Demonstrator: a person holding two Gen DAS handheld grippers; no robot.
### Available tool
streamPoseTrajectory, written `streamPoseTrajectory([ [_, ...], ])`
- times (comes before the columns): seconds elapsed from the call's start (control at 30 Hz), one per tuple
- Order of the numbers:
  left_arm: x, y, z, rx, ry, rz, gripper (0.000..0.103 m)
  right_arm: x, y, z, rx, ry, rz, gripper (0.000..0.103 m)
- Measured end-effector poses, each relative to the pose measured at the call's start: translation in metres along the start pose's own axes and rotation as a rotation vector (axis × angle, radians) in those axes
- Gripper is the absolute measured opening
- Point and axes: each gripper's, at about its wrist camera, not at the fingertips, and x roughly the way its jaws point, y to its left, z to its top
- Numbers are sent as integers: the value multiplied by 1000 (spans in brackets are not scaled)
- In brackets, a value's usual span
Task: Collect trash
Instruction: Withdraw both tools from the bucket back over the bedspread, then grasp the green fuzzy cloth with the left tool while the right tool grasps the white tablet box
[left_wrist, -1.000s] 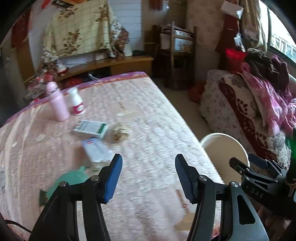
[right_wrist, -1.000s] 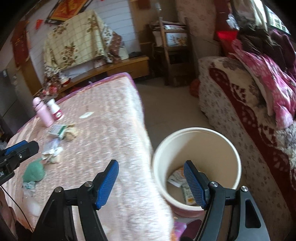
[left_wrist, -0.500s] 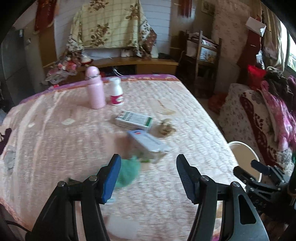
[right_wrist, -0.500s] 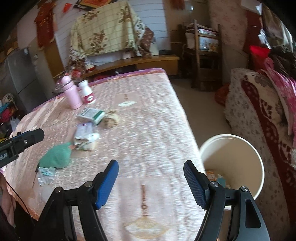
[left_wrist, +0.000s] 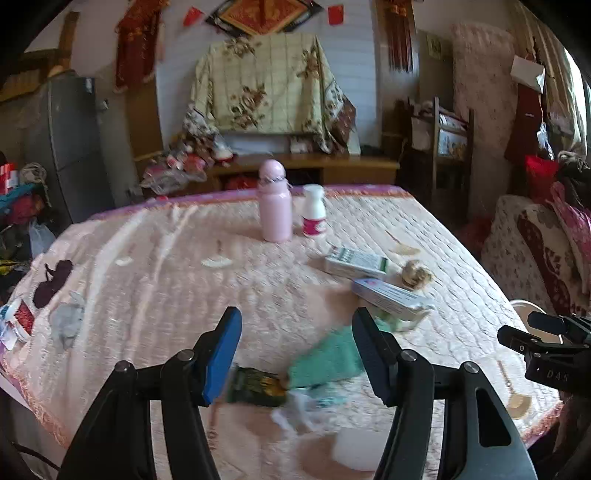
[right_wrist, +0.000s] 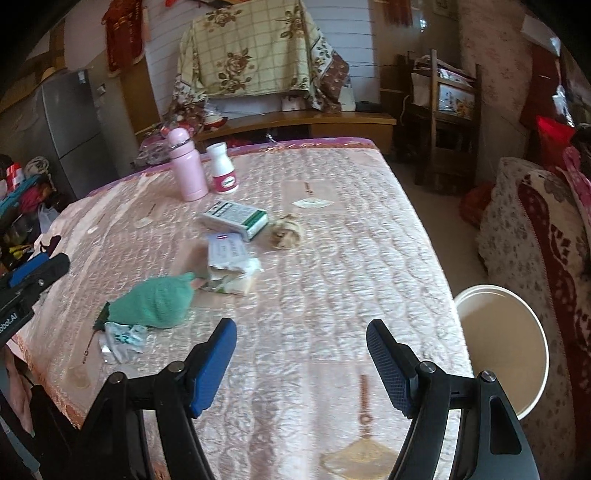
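Both grippers, left (left_wrist: 295, 354) and right (right_wrist: 301, 363), hover with jaws spread and empty over the bed's (right_wrist: 332, 258) near edge, by the bucket (right_wrist: 502, 347).

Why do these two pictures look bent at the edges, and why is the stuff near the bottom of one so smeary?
Both views use a fisheye lens: dark corners, walls bowing outward. In the left wrist view the green cloth and dark wrapper smear from motion, while the pink bottle stays fairly sharp. The right wrist view is crisper; daylight puts a sheen on the pink quilt.
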Motion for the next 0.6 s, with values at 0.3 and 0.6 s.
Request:
streamPoseTrajectory([
  [0.3, -8, 27, -15, 20, -70, 38, 63, 13, 39, 0, -43, 24, 35, 76],
  [0.6, -2, 54, -28, -3, -58, 30, 63, 24, 74, 4, -91, 39, 59, 76],
])
